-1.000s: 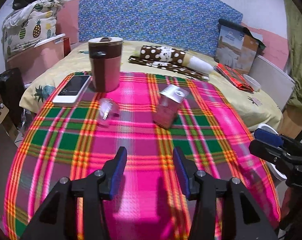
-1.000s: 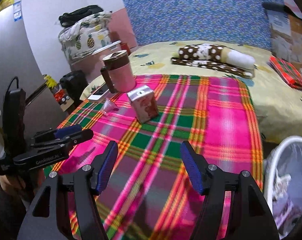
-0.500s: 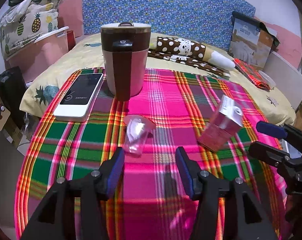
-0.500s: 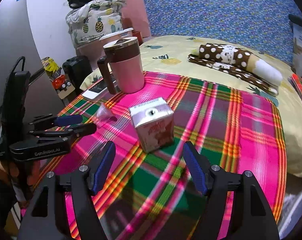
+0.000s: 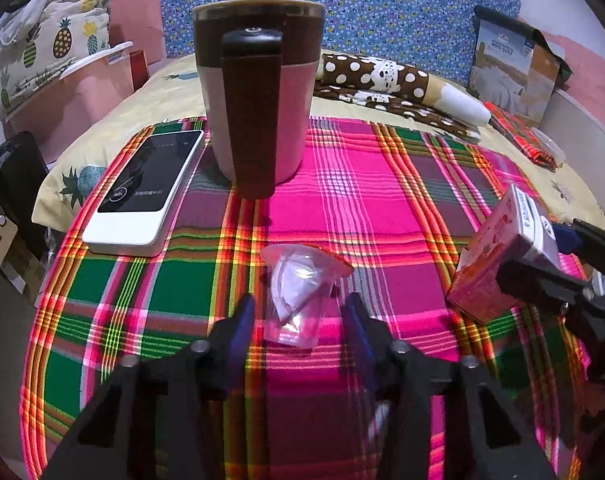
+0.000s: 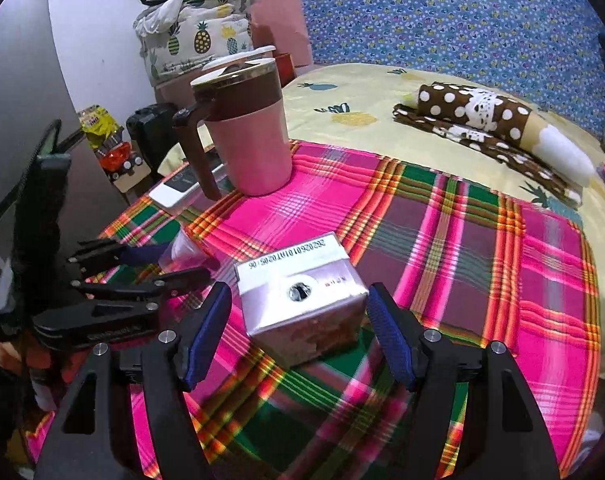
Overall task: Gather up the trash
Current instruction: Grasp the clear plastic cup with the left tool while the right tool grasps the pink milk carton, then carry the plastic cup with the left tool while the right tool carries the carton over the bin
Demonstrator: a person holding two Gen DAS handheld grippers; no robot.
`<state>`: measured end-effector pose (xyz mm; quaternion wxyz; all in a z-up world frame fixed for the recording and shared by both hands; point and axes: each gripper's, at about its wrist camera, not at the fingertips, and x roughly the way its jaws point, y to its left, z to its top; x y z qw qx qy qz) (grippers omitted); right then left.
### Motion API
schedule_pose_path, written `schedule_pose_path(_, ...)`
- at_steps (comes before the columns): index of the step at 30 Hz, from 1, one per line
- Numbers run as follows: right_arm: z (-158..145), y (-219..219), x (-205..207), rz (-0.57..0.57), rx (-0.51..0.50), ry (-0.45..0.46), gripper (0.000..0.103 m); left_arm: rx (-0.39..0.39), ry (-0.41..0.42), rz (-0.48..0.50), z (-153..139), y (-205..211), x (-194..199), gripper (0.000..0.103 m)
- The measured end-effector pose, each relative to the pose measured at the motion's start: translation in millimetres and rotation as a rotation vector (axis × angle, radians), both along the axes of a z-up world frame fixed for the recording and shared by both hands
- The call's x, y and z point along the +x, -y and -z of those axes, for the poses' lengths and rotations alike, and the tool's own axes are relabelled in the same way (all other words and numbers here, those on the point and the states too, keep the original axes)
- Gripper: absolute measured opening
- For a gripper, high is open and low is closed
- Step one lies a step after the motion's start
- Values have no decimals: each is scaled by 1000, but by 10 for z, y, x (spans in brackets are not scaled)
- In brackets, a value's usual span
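A clear plastic cup point(image 5: 298, 296) lies on its side on the plaid tablecloth point(image 5: 382, 208). My left gripper point(image 5: 300, 322) is open, its blue fingers on either side of the cup's base, not touching. A small pink drink carton point(image 6: 302, 296) stands on the cloth. My right gripper point(image 6: 298, 330) is open around the carton, with gaps on both sides. The carton also shows in the left wrist view point(image 5: 498, 256), and the cup in the right wrist view point(image 6: 182, 254).
A pink-and-brown lidded mug point(image 5: 258, 92) stands behind the cup, with a white phone-like device point(image 5: 146, 192) to its left. A bed with a polka-dot roll point(image 5: 382, 76) lies beyond the table. Boxes and bedding are stacked at the left.
Both grippers moved forward: the left one now straddles the cup and the right one now straddles the carton. Both stayed open.
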<state>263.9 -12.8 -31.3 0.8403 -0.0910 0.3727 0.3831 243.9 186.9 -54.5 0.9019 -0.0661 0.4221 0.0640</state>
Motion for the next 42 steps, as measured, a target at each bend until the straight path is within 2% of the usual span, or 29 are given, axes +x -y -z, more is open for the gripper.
schedule_pose_path(3, 2, 11, 0, 5, 7, -1, 63, 3, 3, 2, -8, -7, 7, 29)
schedule_pose_path(15, -129, 262, -206, 50, 41, 6, 63, -14, 35, 1, -173, 206, -203, 28)
schedule_pose_path(23, -212, 583, -439, 101, 59, 14, 63, -35, 65, 40, -368, 627, -466, 28)
schedule_pose_path(42, -327, 1380, -953, 243, 86, 48, 63, -81, 110, 182, -616, 1620, -1029, 28)
